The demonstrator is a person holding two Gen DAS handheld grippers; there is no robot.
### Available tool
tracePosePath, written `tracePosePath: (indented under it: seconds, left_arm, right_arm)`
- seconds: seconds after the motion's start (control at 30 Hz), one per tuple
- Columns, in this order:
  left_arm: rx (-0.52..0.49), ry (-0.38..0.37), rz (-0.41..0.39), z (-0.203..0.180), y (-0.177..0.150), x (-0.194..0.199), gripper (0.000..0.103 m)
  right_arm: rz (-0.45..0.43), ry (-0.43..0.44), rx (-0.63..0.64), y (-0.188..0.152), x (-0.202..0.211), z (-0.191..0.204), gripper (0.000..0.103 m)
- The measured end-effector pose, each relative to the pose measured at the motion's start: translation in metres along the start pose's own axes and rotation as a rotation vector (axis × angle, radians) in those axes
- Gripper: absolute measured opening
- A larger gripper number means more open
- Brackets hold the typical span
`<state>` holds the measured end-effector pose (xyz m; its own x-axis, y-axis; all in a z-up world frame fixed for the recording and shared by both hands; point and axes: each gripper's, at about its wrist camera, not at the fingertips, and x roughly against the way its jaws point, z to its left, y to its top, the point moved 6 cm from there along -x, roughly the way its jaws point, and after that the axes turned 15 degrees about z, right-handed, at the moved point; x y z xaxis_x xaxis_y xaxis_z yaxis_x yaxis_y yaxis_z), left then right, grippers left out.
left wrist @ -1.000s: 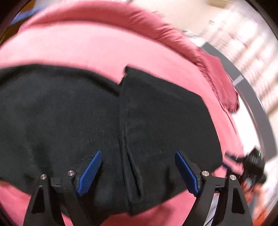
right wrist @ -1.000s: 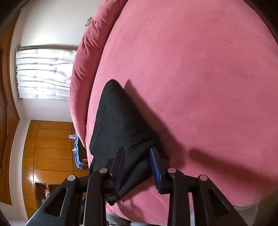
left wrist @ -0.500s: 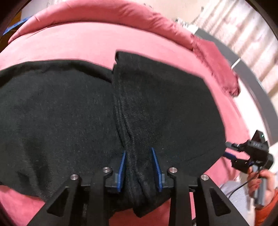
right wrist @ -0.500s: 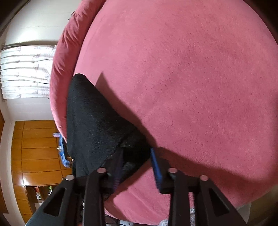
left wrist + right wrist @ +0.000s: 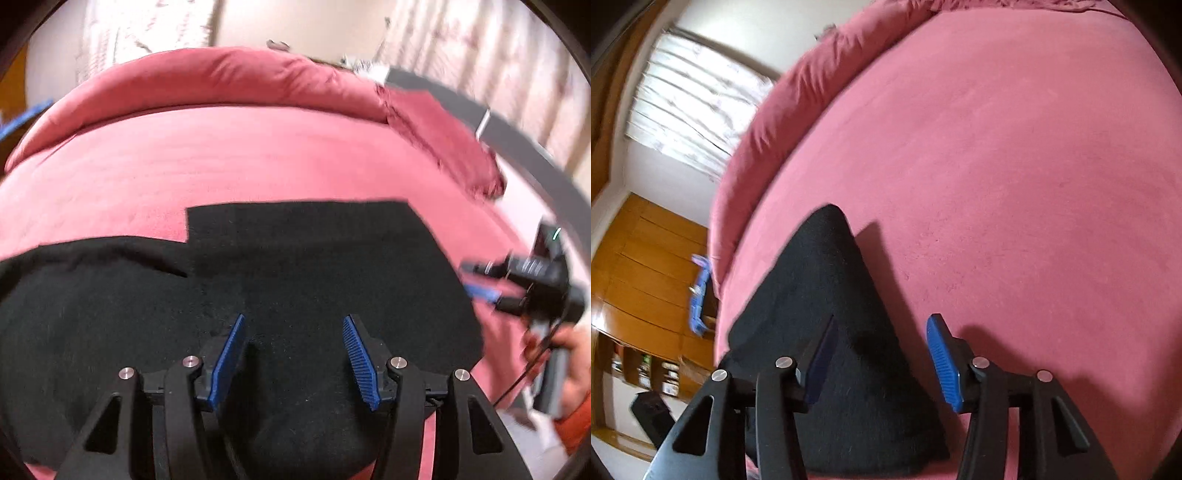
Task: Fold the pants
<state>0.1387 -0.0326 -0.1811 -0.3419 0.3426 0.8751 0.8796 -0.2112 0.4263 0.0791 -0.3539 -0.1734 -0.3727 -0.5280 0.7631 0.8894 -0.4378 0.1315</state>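
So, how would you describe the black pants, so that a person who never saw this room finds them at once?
Look for the big bed covered in a pink blanket. On its near part lie the pants, spread flat with one layer folded over another. They are the only black cloth there; everything around them is pink.

Black pants [image 5: 303,258] are matt, fuzzy knit cloth on a pink bedspread [image 5: 229,155] of soft, velvety matt fabric; left gripper [image 5: 293,354] has matt black plastic fingers, ribbed blue rubbery pads [image 5: 360,360], shiny metal screws.
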Motion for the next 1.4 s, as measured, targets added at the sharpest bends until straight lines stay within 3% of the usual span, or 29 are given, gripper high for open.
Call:
tracePosePath:
  seconds: [0.07,0.13,0.23,0.33,0.4,0.47,0.57,0.8,0.9,1.0,1.1,1.13,1.2,1.27,1.4]
  left_arm:
    - [0.005,-0.002,-0.016,0.001,-0.005,0.000,0.056]
    - [0.039,-0.018,-0.012,0.011,0.001,-0.004,0.056]
    - [0.077,-0.132,0.007,0.017,0.004,-0.008,0.056]
    - [0.019,-0.149,-0.050,0.019,0.012,0.012,0.060]
    - [-0.048,-0.093,-0.052,0.012,0.013,0.012,0.065]
    - [-0.105,-0.040,-0.001,0.016,0.012,-0.002,0.065]
    - [-0.148,0.072,0.040,0.025,-0.002,-0.024,0.068]
    - [-0.079,-0.043,-0.018,0.033,-0.008,-0.003,0.067]
    - [-0.009,-0.020,-0.079,0.061,-0.020,0.020,0.066]
    - [0.076,-0.019,-0.080,0.079,-0.021,0.024,0.066]
    - [0.023,0.120,-0.002,0.077,-0.020,0.003,0.067]
    - [-0.010,0.155,0.016,0.073,-0.019,-0.004,0.069]
    - [-0.010,0.179,-0.013,0.071,-0.019,-0.004,0.072]
    - [0.038,0.141,-0.020,0.076,-0.023,-0.003,0.072]
    - [0.004,0.170,-0.042,0.070,-0.024,-0.003,0.072]
  right_arm:
    - [-0.060,0.002,0.031,0.001,0.008,0.016,0.053]
    - [-0.106,0.008,0.144,-0.002,0.017,0.046,0.053]
    - [-0.131,-0.157,0.258,0.004,0.011,0.065,0.053]
    - [-0.038,-0.153,0.241,0.018,-0.010,0.049,0.054]
    - [0.007,-0.150,0.228,0.020,-0.022,0.036,0.058]
    - [0.046,-0.084,0.241,0.015,-0.025,0.029,0.060]
    - [0.141,0.122,0.262,0.003,-0.030,0.028,0.062]
    - [0.191,0.392,0.211,-0.003,-0.023,0.007,0.060]
    - [0.223,0.438,0.202,-0.007,-0.025,0.001,0.059]
    - [0.242,0.434,0.217,-0.018,-0.029,0.001,0.059]
    - [0.224,0.397,0.243,-0.027,-0.036,0.014,0.061]
    - [0.217,0.381,0.244,-0.028,-0.039,0.018,0.059]
    - [0.219,0.368,0.215,-0.033,-0.041,0.023,0.028]
    - [0.213,0.396,0.177,-0.039,-0.037,0.030,0.025]
    - [0.197,0.394,0.184,-0.044,-0.016,0.053,0.023]
